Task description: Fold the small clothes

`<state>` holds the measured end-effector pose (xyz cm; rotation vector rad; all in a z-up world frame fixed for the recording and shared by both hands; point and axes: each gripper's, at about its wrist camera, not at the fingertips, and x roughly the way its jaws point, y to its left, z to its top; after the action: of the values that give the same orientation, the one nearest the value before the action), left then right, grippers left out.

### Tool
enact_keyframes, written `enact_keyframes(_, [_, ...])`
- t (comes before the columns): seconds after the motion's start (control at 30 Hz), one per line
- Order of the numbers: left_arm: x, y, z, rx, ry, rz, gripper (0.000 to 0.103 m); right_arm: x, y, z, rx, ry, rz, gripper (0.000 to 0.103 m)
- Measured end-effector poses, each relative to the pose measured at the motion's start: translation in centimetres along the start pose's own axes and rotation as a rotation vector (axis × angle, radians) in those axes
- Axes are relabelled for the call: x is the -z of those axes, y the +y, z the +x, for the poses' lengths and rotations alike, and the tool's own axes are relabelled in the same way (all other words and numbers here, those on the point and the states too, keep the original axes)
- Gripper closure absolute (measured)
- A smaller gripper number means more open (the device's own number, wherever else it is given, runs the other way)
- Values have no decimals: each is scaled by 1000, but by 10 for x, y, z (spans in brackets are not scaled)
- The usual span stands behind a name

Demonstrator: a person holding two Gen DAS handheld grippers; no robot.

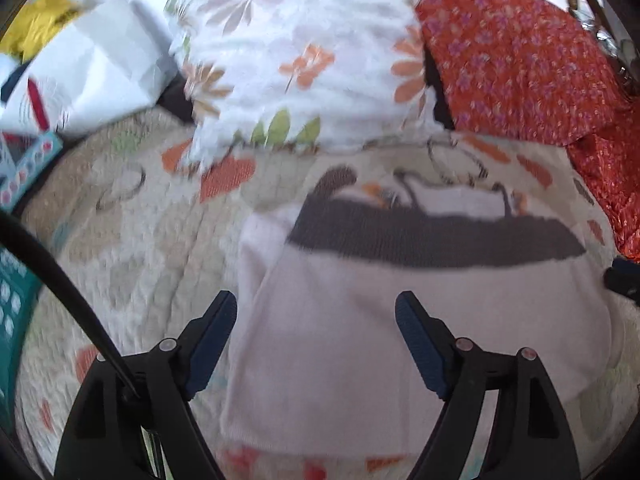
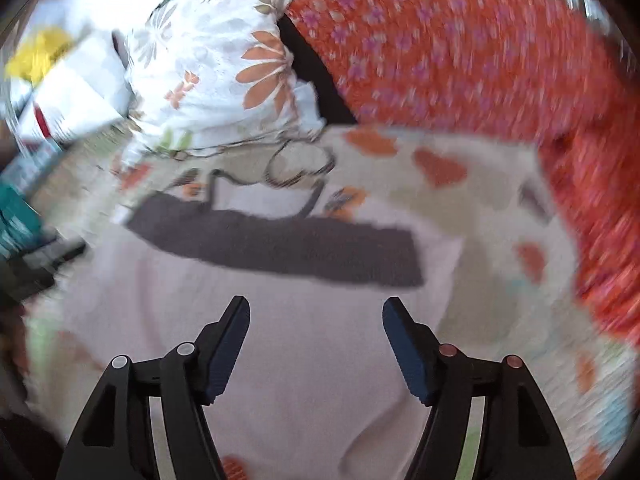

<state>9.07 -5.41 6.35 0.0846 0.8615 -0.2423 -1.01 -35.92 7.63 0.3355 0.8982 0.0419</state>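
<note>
A small pale pink garment with a dark grey waistband lies flat on a quilted bedspread. My left gripper hovers over the garment's left half, its jaws wide apart and nothing between them. In the right wrist view the same pink garment fills the lower middle, its grey band running across above the fingertips. My right gripper is open above the cloth, holding nothing. Both views are blurred.
A white floral pillow and a red flowered cloth lie at the far side of the bedspread. White bags and a yellow item sit at the far left. A teal basket stands at the left edge.
</note>
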Motion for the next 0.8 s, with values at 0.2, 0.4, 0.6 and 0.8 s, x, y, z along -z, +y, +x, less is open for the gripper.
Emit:
enact_keyframes(0.2, [32,36,14,75,129,-182,23,29,-57,6,-752,144,543,27])
enact_keyframes(0.4, [46,42,19,85,171,-224,23,43,-56,4,-741,180,513,23])
enact_keyframes(0.6, [58,43,41,6,268,-230,23,49,-61,21,-407,219,402,23])
enact_keyframes(0.8, [61,69,37,-68,277,-283,23,61,-92,4,-90,216,376,30])
